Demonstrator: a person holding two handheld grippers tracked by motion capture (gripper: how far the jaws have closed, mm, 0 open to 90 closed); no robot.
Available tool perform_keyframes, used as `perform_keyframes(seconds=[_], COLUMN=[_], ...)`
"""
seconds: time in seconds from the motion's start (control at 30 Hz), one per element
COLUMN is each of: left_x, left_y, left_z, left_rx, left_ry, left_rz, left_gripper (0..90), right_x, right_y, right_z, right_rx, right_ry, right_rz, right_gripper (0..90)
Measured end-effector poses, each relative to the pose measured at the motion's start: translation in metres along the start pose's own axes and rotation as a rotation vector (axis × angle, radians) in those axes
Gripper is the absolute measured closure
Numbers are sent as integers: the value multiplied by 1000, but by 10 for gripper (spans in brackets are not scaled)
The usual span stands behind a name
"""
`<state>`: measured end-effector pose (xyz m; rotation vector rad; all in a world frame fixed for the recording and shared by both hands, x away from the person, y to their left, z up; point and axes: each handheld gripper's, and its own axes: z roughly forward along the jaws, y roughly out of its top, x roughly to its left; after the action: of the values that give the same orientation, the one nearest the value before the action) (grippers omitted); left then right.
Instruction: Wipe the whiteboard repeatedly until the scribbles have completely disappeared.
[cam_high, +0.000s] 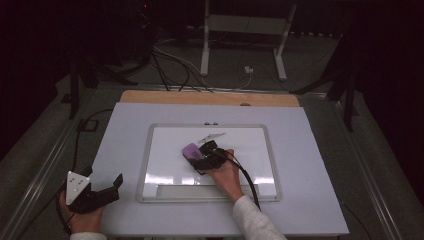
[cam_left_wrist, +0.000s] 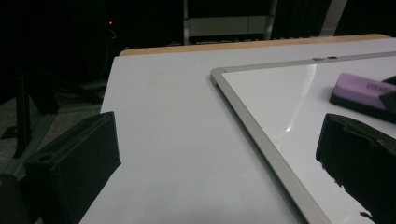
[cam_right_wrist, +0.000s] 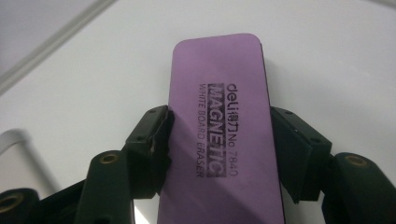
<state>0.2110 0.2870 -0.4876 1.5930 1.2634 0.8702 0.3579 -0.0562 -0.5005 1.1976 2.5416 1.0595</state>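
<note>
While I look down from the high view, my right gripper (cam_high: 206, 151) sits near the middle of the whiteboard (cam_high: 150, 165), pinching the purple eraser (cam_high: 191, 150) at its 10 o'clock end, and a faint grey mark (cam_high: 212, 136) lies on the board just past it toward 12 o'clock. My left gripper (cam_high: 107, 187) rests off the board at 8 o'clock on the white table (cam_high: 310, 150), jaws spread and holding nothing

From the left gripper view, my two black jaws stand wide apart over bare table, the board's metal frame (cam_left_wrist: 261, 140) runs between them, and the eraser (cam_left_wrist: 359, 88) lies toward 2 o'clock

From the right gripper view, my jaws press on both long sides of the eraser (cam_right_wrist: 219, 121), its printed face up, flat on the board

I judge the wiping step is in hand: next I would need to push the eraser toward 12 o'clock over the mark, keeping it flat and the squeeze steady
</note>
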Motion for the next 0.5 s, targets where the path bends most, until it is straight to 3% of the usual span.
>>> perform_keyframes(seconds=[0.07, 0.37, 0.5], left_x=[0, 2, 2], left_y=[0, -1, -1], left_z=[-1, -2, -2], left_rx=[-1, -2, -1], left_ry=[1, 2, 3], left_rz=[-2, -6, -6], left_gripper=[4, 5, 4], right_x=[0, -42, -56], right_y=[0, -3, -8], right_z=[0, -15, -24], right_rx=[0, -16, -18], right_ry=[7, -186, -226], right_rz=[-1, 113, 142], right_gripper=[411, 411, 411])
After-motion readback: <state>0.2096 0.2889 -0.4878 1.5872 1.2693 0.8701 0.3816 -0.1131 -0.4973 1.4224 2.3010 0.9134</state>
